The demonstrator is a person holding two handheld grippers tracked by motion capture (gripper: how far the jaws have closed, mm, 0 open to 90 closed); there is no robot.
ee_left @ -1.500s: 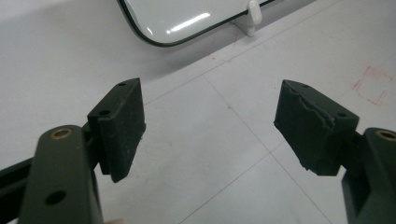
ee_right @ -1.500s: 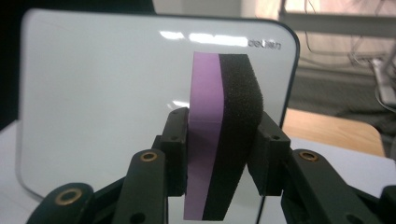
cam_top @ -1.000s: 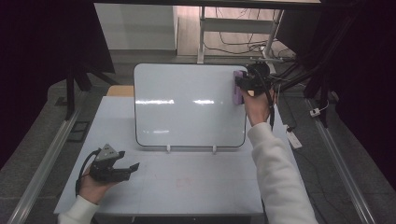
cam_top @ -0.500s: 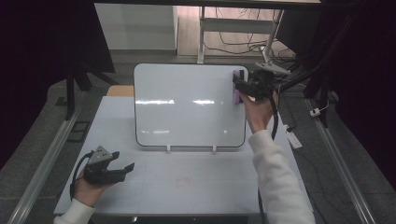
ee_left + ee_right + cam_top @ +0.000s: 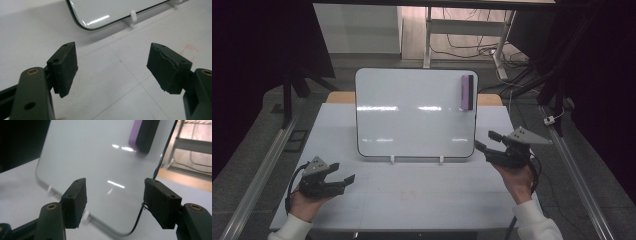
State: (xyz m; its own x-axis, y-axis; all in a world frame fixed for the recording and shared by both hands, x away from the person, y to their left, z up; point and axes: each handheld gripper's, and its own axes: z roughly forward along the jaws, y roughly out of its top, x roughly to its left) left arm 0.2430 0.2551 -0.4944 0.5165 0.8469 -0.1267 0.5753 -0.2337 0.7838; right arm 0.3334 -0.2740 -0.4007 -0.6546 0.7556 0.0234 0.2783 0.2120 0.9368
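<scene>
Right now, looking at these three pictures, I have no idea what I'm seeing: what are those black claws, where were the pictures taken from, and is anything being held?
No robot here: a person holds a black two-jaw gripper in each hand. The high view looks down on the white table, showing the left gripper and the right gripper. The other two pictures come from cameras riding on each gripper, looking along its own jaws. A white glossy whiteboard stands propped on the table, and a purple-and-black rectangular eraser sticks to its upper right corner. The right jaws have just been opening, with nothing between them. Both grippers are open and empty.
</scene>
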